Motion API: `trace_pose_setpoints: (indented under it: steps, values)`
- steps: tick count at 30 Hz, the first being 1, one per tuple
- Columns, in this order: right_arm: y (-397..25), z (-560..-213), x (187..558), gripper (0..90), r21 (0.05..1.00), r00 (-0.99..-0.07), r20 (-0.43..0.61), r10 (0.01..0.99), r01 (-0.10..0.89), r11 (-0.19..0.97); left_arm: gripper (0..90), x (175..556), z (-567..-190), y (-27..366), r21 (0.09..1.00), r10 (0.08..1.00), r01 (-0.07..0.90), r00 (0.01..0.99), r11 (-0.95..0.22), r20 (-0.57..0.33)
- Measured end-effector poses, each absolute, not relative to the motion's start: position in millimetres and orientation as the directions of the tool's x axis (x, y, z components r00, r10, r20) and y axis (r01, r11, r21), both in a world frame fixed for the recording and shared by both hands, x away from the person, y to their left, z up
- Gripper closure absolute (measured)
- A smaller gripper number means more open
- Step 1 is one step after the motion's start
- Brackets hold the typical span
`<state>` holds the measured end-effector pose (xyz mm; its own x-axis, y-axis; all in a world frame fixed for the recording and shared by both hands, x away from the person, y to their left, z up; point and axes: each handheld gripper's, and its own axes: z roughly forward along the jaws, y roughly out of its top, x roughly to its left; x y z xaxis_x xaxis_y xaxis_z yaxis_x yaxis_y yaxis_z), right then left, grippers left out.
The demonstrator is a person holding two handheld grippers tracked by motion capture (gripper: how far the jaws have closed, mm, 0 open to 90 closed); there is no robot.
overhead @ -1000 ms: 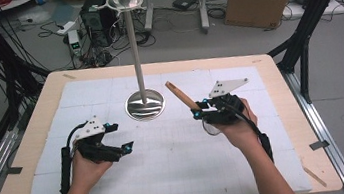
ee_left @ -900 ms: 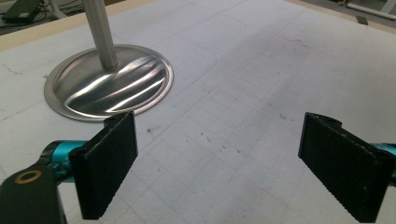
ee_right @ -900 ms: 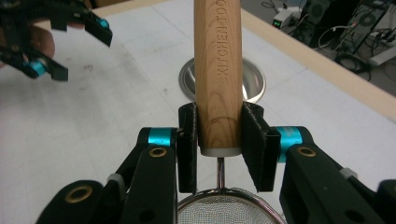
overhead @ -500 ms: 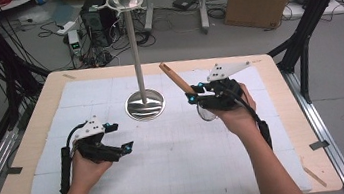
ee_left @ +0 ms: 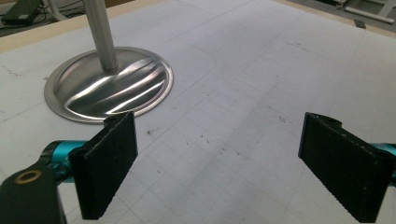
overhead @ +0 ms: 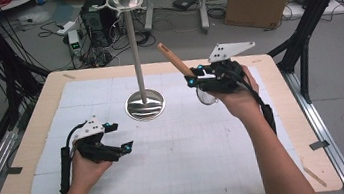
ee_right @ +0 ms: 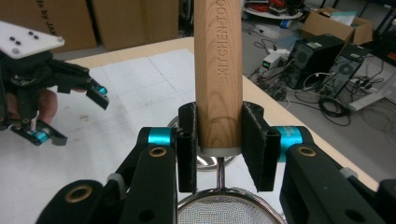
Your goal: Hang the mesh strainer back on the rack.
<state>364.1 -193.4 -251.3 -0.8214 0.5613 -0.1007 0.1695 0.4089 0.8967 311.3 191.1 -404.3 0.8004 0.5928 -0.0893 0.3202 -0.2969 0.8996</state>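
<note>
My right gripper [ee_right: 218,144] clamps the strainer [ee_right: 218,70] by its wooden handle, up in the air right of the stand [overhead: 136,56]. Left gripper [ee_left: 233,172] rests wide apart, holding nothing, on the table [overhead: 207,153]. Probably hanging it, so I'd go slow and keep the handle from twisting.

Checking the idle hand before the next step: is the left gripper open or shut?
Open. In its own view the left gripper has its two black jaws standing wide apart with only bare table between them, nothing held.
</note>
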Motion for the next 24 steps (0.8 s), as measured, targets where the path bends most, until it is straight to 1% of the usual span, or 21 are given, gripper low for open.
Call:
trace_pose_setpoints:
  steps: [6,10,14,17,20,24]
  values:
    - [-193,-234,370,69.1,0.904,-0.82,-0.113,0.561,0.149,0.401,12.3,312,-405,190,0.898,0.593,0.321,0.801,-0.301,-0.088]
    - [-190,-228,373,69.1,0.908,-0.82,-0.118,0.56,0.139,0.395,12.3,311,-404,191,0.901,0.591,0.317,0.802,-0.297,-0.087]
    - [-187,-222,376,69.1,0.914,-0.825,-0.136,0.549,0.11,0.391,12.3,311,-404,191,0.9,0.591,0.318,0.802,-0.298,-0.087]
    - [-185,-217,376,69.0,0.912,-0.822,-0.137,0.553,0.114,0.395,12.3,311,-404,191,0.9,0.591,0.318,0.802,-0.297,-0.088]
    - [-185,-212,378,69.1,0.92,-0.82,-0.145,0.554,0.094,0.381,12.3,311,-404,192,0.902,0.589,0.315,0.804,-0.294,-0.089]
    - [-184,-204,378,69.0,0.925,-0.817,-0.131,0.562,0.103,0.366,12.3,311,-404,191,0.901,0.592,0.319,0.801,-0.293,-0.091]
